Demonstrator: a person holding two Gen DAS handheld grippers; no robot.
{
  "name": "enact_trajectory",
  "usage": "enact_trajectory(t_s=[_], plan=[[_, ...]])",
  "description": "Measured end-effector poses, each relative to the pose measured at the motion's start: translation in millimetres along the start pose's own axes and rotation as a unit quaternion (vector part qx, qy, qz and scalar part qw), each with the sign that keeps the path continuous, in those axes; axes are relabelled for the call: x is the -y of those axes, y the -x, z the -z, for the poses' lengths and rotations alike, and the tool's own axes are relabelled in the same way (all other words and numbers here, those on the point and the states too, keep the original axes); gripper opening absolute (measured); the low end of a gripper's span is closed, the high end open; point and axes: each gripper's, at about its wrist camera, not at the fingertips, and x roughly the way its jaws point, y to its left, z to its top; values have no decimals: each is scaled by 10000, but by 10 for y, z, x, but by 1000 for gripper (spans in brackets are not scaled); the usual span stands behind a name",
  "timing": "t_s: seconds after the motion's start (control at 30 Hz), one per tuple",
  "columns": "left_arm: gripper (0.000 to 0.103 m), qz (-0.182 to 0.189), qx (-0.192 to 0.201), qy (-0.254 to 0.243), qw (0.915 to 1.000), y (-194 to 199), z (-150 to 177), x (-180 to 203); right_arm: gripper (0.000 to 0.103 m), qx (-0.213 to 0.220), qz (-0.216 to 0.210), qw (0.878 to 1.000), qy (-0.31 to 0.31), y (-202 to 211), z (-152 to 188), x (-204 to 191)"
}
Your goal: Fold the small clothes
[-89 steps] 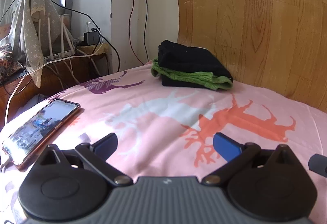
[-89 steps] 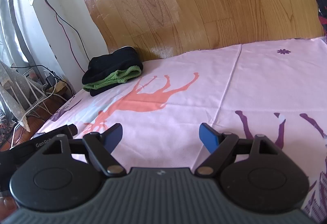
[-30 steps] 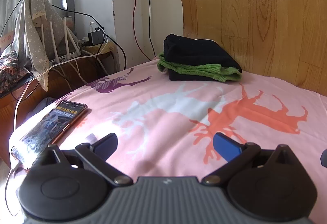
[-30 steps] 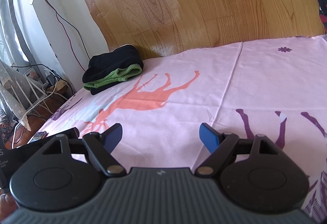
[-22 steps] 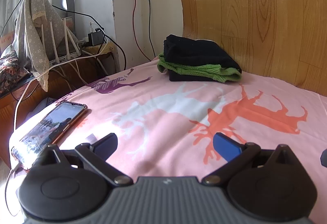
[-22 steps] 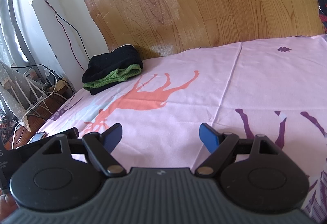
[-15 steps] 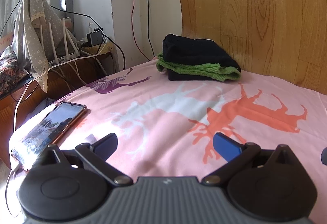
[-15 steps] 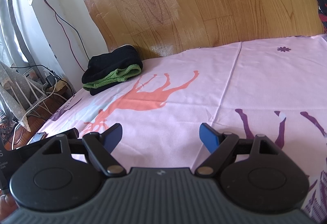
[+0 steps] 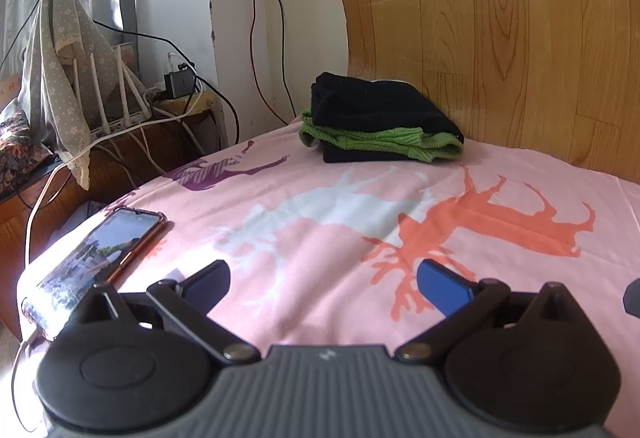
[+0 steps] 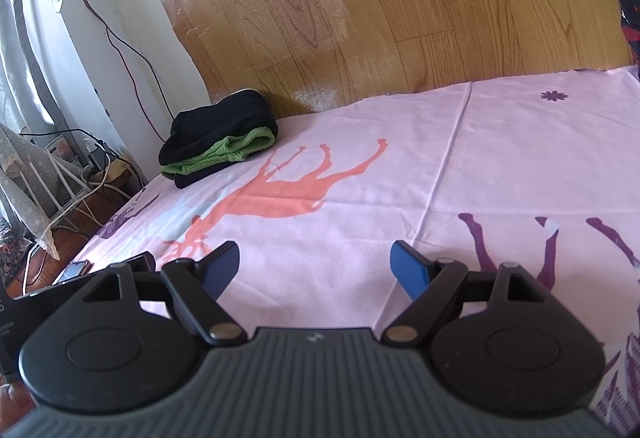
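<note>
A stack of folded clothes (image 9: 380, 122), black pieces with a green knit one between them, lies at the far corner of the pink bedsheet (image 9: 320, 222) against the wooden wall. The same stack of folded clothes (image 10: 218, 142) shows far left in the right wrist view. My left gripper (image 9: 324, 280) hovers open low over the sheet, well short of the stack, with nothing between its blue fingers. My right gripper (image 10: 316, 264) is open too, empty, above the orange deer print on the bedsheet (image 10: 440, 178).
A phone (image 9: 96, 258) with a lit screen lies on the sheet's left edge, a cable running from it. Beyond the bed edge stands a cabinet with a cloth-draped router (image 9: 80, 90) and tangled wires. Dark red clothing (image 10: 630, 22) shows at the far right. The left gripper's body (image 10: 60, 286) sits at lower left.
Over three seconds the left gripper has backed off and turned slightly, so the stack sits a little farther right. In the last second almost nothing moved. The right gripper has held still.
</note>
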Motion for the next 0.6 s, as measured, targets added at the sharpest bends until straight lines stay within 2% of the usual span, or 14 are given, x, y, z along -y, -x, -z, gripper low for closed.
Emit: enact_trajectory(t_s=[0.33, 0.6], plan=[[103, -378, 728, -100, 9966, 219, 40, 40, 85, 18, 14, 10000, 10, 6, 1, -7], [103, -822, 1733, -92, 9814, 522, 114, 75, 85, 19, 18, 10000, 4, 6, 1, -10]])
